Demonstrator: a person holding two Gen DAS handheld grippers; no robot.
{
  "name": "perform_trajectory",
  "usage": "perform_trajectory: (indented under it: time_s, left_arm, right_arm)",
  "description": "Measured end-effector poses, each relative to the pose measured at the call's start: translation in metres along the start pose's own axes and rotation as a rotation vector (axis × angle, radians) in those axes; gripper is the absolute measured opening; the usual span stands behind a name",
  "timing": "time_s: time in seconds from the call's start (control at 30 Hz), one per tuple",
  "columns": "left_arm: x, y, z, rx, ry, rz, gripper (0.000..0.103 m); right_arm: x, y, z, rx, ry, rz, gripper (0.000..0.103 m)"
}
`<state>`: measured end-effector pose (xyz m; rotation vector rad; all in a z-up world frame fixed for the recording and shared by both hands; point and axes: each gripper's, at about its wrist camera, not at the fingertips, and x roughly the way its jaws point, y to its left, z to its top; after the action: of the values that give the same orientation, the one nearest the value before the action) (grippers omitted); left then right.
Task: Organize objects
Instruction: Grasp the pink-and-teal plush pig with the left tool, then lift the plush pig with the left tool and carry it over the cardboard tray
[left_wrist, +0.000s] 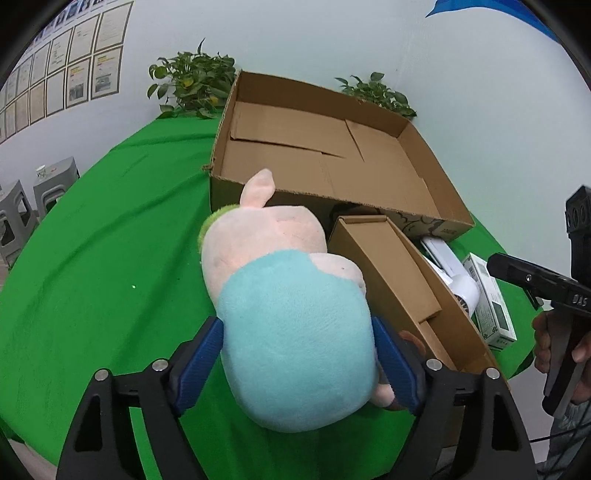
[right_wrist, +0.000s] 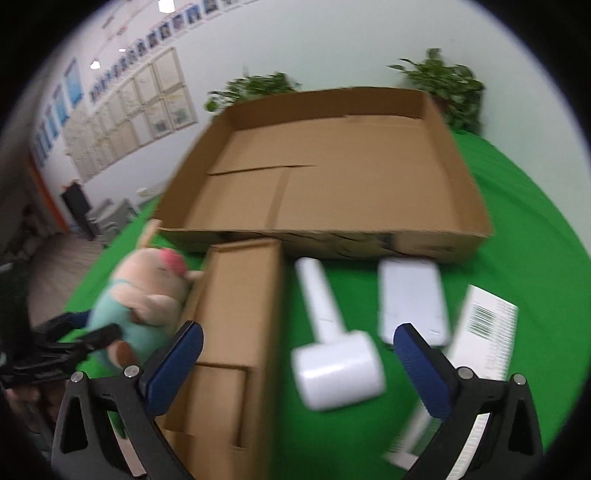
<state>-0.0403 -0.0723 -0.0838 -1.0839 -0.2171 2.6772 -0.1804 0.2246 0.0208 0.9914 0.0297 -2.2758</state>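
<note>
Left gripper (left_wrist: 297, 354) clamps plush pig (left_wrist: 288, 306) by its teal body, blue pads pressed on both sides, held above green cloth (left_wrist: 110, 258). Just right of pig: narrow open box (left_wrist: 399, 280). Far side: large tray box (left_wrist: 325, 158). Right gripper (right_wrist: 299, 363) spread wide, holding nothing, over white roller (right_wrist: 332, 339); white case (right_wrist: 412, 299) and barcode carton (right_wrist: 484, 332) further right

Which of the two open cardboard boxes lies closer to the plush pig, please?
The narrow cardboard box, right beside the plush pig held in the left tongs; the large shallow box sits farther back.
</note>
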Motion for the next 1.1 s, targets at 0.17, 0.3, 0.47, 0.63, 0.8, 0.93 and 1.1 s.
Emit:
perform_trajectory:
  time_s: [0.17,0.3,0.47,0.63,0.8,0.93,1.1]
  left_arm:
    - [-0.013,0.003,-0.002,-0.002,-0.018,0.000,0.100]
    - [-0.010,0.011,-0.005,-0.067,0.011,-0.004,0.102]
    - [0.001,0.017,-0.009,-0.139,0.042,-0.073,0.102]
    - [0.019,0.032,-0.016,-0.217,0.089,-0.187,0.090]
    - [0.013,0.037,-0.017,-0.186,0.094,-0.205,0.069]
    - [0.002,0.043,-0.017,-0.164,0.107,-0.214,0.064]
    - [-0.017,0.064,-0.024,-0.158,0.140,-0.235,0.063]
  right_arm:
    - [0.004,0.034,0.016,-0.024,0.006,0.099,0.103]
    - [0.011,0.052,0.026,-0.050,0.010,0.097,0.103]
    - [0.031,0.071,0.033,-0.042,0.078,0.156,0.103]
    - [0.054,0.096,0.041,-0.103,0.149,0.206,0.103]
    - [0.077,0.112,0.042,-0.110,0.221,0.249,0.103]
    - [0.090,0.121,0.037,-0.097,0.279,0.275,0.103]
    - [0.097,0.136,0.026,-0.099,0.341,0.320,0.103]
